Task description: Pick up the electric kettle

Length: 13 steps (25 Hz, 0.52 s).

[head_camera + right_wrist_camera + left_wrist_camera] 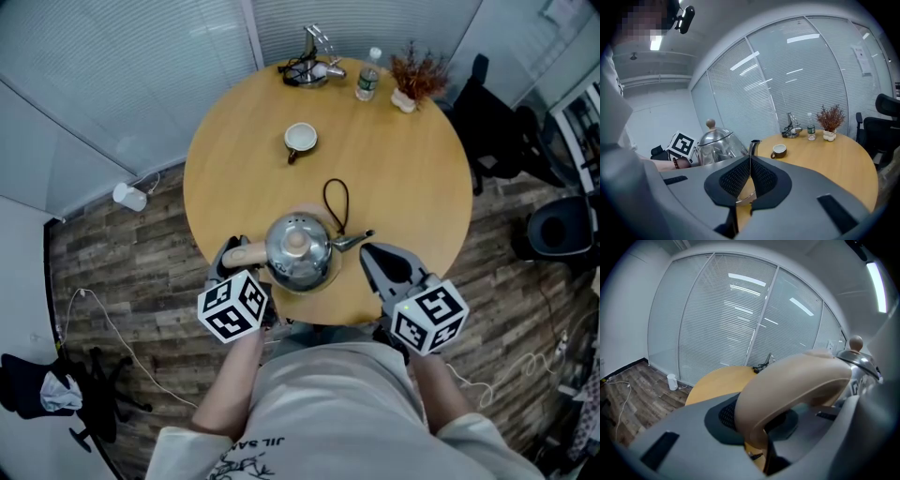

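Left gripper (234,254): clamped the handle (787,385)
Right gripper (750,180): jaws met, empty
Kettle (298,251): lay between grippers, spout (354,241) pointed right

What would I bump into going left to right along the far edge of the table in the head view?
Metal stand on a dark tray → water bottle → dried plant in a small white pot.
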Tool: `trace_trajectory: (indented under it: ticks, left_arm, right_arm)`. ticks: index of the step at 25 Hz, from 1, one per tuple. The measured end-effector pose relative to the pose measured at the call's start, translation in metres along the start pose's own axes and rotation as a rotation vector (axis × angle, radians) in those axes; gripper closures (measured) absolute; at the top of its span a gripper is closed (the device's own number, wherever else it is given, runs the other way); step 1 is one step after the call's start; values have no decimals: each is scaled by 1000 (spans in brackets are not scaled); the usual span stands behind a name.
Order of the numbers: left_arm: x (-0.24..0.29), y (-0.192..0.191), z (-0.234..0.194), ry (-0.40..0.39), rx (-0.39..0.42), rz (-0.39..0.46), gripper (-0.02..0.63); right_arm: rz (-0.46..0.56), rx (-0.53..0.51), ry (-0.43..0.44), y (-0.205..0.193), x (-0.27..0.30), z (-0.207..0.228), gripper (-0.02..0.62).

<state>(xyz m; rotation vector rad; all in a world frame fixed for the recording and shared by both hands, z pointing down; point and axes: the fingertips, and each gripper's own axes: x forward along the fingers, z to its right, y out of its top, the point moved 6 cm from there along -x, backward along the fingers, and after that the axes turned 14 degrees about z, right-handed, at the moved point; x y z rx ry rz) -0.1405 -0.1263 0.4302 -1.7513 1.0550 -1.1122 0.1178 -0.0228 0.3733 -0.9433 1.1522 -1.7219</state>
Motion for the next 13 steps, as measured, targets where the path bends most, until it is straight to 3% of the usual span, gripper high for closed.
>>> trace_trajectory:
  ticks: [13]
  left_arm:
    - [-12,-3,-4,7,0,-2,543]
  right_arm:
    - [-8,-16,24,-4,-8,-11,563]
